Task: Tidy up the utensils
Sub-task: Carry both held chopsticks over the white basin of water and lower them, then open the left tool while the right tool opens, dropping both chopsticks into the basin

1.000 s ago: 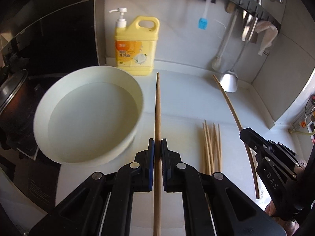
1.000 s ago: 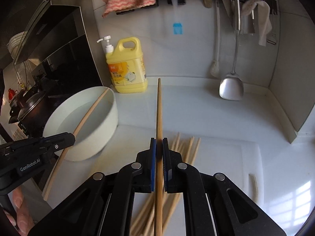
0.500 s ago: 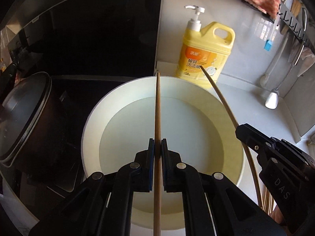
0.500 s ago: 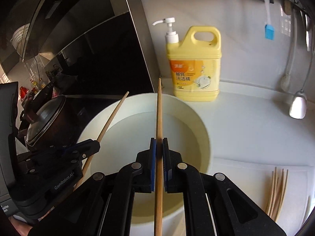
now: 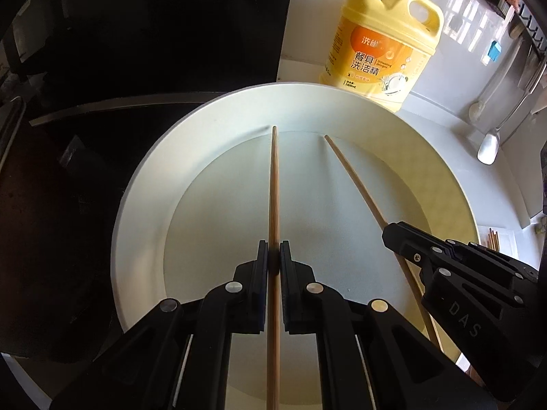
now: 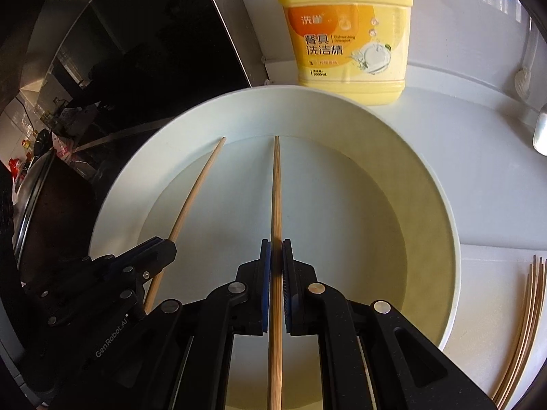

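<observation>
1. Chopstick (image 5: 274, 191), a slim tapered wooden stick, is pointing into the round white basin (image 5: 143, 177), pinched by the left gripper (image 5: 274, 259).
2. Another chopstick (image 6: 276, 198) is sitting clamped in the right gripper (image 6: 276, 256) over the basin; both rear ends are running out of frame.
3. More chopsticks (image 6: 526, 328) are lying right of the basin, a yellow detergent jug (image 6: 345, 34) standing behind it.

Both cameras sit just behind their own fingers and look forward and down, very close, into the white basin (image 5: 143, 184) on the bench (image 6: 461, 143). The left view faces it from the left, the right view from the right (each sees the other hand-held gripper at its edge). Both share the basin and the yellow detergent bottle (image 5: 383, 51).
</observation>
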